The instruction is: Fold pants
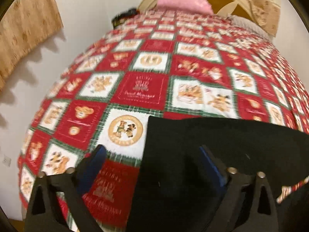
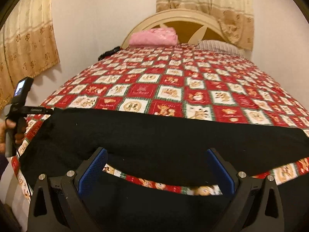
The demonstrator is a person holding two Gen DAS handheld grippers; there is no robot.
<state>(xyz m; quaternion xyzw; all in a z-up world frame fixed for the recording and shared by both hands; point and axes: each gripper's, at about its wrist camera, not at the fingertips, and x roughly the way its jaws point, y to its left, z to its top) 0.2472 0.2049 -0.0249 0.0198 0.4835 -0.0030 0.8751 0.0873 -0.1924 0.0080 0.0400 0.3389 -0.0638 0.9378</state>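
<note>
Blue-padded fingers [image 1: 100, 154] of the left gripper [image 1: 152, 154] stand spread wide over the near corner of the black pants [image 1: 222, 145] — one pad above the quilt [image 1: 139, 89], the other above the dark cloth, neither pressing it. Black pants lie flat across the foot of the bed. Spread just as wide, the right gripper [image 2: 157, 156] straddles the pants' near edge [image 2: 154, 135] — gripping nothing.
</note>
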